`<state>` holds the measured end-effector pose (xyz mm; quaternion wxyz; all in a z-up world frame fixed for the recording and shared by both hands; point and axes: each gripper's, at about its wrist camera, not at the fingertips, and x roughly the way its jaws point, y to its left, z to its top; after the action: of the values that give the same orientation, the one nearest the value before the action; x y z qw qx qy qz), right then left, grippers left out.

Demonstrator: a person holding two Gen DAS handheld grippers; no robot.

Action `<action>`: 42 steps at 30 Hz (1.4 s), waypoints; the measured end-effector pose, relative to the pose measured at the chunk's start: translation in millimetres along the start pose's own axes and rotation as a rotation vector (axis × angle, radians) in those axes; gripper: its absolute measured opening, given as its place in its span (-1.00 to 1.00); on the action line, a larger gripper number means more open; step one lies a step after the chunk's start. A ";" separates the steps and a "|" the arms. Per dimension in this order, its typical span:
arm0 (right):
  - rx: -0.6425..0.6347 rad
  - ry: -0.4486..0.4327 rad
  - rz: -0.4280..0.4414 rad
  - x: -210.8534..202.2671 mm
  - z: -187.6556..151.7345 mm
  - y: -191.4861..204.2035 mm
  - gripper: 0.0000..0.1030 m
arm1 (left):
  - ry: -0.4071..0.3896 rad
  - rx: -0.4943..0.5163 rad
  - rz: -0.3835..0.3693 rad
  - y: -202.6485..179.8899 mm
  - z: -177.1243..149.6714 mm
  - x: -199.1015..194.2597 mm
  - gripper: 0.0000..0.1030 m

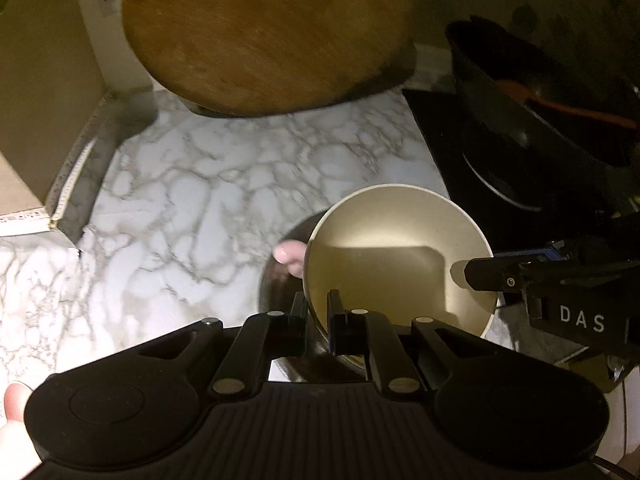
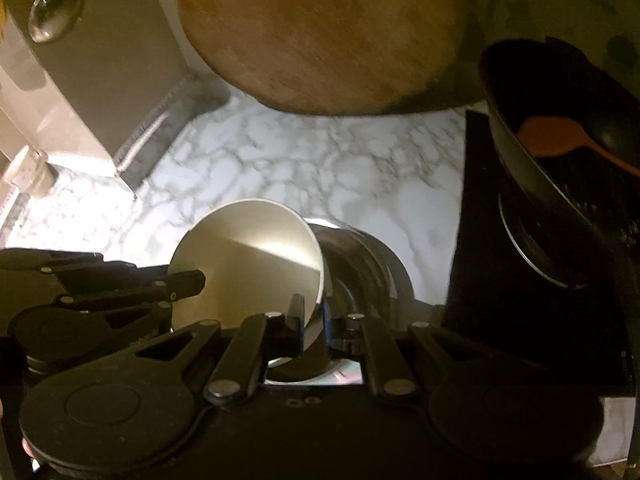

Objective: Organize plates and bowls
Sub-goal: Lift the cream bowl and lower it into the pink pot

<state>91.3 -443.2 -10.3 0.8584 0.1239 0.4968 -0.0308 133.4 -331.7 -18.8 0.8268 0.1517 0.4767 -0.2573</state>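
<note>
Bowl (image 1: 396, 256) hangs tilted above the marble counter (image 1: 192, 184), beside the black pan (image 1: 540, 92). My left claw (image 1: 318, 308) is clamped on its near rim; my right claw (image 2: 318, 312) pinches the opposite rim, a fingertip (image 1: 290, 256) beside it.

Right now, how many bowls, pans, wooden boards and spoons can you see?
Bowls: 2, a cream bowl and a dark bowl under it
Pans: 1, the black pan
Wooden boards: 1, the round board
Spoons: 2, metal spoon, orange spoon
Total: 6
</note>
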 end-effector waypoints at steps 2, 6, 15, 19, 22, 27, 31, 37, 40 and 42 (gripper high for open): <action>-0.008 0.018 -0.012 4.2 -2.7 -1.6 -0.82 | 0.013 0.015 0.002 -6.4 -0.9 4.8 -0.84; -0.007 0.045 -0.019 13.7 -5.1 -7.1 -0.82 | 0.033 0.034 0.016 -13.5 -1.6 14.9 -0.84; -0.021 0.077 -0.003 23.7 -1.9 -10.3 -0.80 | 0.074 0.019 0.023 -11.5 -2.1 30.0 -0.84; -0.031 0.092 0.003 29.5 -2.4 -10.9 -0.80 | 0.061 0.031 0.022 -11.2 -3.6 30.9 -0.84; -0.023 0.094 0.029 30.4 -3.2 -14.5 -0.74 | 0.049 0.012 0.001 -5.4 -4.3 30.7 -0.82; -0.025 0.054 0.039 19.3 -3.1 -17.1 -0.60 | 0.011 -0.014 -0.058 6.9 -5.5 20.7 -0.47; -0.043 0.025 0.029 8.9 -1.6 -17.8 -0.59 | -0.036 -0.033 -0.086 16.0 -8.2 6.8 0.06; -0.047 0.011 -0.022 15.4 16.9 -30.3 -0.45 | -0.049 -0.131 -0.113 52.9 -22.5 -2.7 0.07; -0.068 0.038 -0.018 26.5 31.7 -36.7 -0.10 | -0.025 -0.188 -0.104 68.7 -34.2 5.2 0.07; -0.070 0.048 -0.018 35.1 40.3 -39.2 0.17 | -0.023 -0.219 -0.098 73.5 -43.4 10.1 0.07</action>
<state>136.2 -488.5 -28.5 0.8498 0.0900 0.5191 -0.0180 148.6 -252.6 -48.8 0.8302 0.0339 0.4994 -0.2454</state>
